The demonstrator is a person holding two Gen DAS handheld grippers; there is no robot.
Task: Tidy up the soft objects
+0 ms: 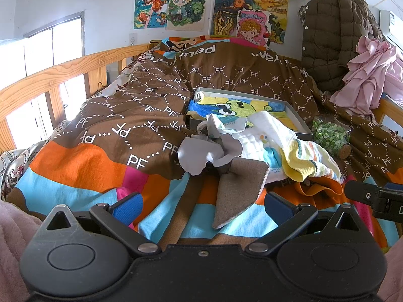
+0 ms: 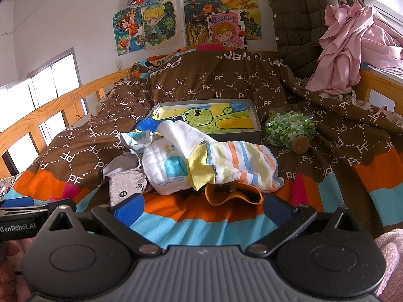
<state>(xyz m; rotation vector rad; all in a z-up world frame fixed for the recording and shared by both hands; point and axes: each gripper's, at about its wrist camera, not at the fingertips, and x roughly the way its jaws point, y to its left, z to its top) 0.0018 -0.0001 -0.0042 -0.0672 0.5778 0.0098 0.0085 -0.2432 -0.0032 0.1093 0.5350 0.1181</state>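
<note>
Cloth pile (image 1: 254, 148) just ahead of left gripper (image 1: 204, 206) and right gripper (image 2: 201, 207); both wide open, empty.

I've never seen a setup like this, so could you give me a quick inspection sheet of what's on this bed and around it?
Surface: patterned duvet, rumpled, on a wooden-railed bed.
Job's things: pile of cloths near the front; grey cloth, striped towel, orange band.
Clutter: shallow box holding a drawing; corked jar of green bits on its side.
Grippers: left gripper and right gripper both open, holding nothing.
Cables: nothing seen.
Surroundings: drawings on the wall, brown jacket, pink garment.
</note>
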